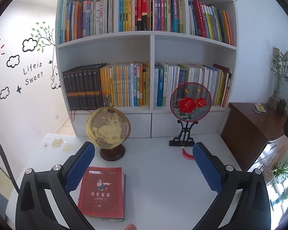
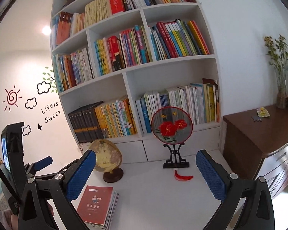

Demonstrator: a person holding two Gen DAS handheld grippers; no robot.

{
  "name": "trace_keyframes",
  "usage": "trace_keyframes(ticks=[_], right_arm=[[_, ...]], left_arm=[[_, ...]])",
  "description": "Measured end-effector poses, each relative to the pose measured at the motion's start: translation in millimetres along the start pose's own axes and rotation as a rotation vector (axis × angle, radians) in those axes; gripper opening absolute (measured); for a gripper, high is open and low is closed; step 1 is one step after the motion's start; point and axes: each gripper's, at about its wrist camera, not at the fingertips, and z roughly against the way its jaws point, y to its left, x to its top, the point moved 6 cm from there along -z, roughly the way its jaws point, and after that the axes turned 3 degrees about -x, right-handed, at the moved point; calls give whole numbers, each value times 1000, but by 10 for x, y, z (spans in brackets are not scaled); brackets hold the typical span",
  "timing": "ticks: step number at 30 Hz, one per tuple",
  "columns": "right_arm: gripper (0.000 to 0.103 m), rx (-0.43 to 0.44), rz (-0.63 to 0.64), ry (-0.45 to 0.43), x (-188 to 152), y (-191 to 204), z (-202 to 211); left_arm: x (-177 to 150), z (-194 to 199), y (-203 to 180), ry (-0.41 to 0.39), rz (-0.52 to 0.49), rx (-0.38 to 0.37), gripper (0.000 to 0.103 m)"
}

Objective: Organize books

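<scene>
Red book stack (image 1: 102, 192) lies flat on the counter (image 1: 163, 182) just in front of the globe (image 1: 107, 127), long axis pointing at it, nearest my left gripper (image 1: 144, 164) (both jaws apart, empty).

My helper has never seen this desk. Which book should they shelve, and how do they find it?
On the white desk below the bookcase, look in front of the globe. The red book tops a small stack, the only books lying flat.
</scene>
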Motion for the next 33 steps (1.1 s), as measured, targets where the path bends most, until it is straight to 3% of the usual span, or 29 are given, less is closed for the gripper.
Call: trace_keyframes(ticks=[11,18,24,29,33], right_arm=[[103,59,-1,57,-100,191,-284],[103,95,6,93,-201,327,-420],[103,120,-39,140,-315,389,-511],[103,59,-10,104,-394,375,-432],[103,-25,80,25,-378,337,-312]], left_arm=[[-178,-22,343,16,116,49,102],[-256,-27,505,25,116,90,102],[-321,-29,578,36,130,77,102],[-388,-36,572,48,155,41,102],[-355,9,578,37,134,39,102]])
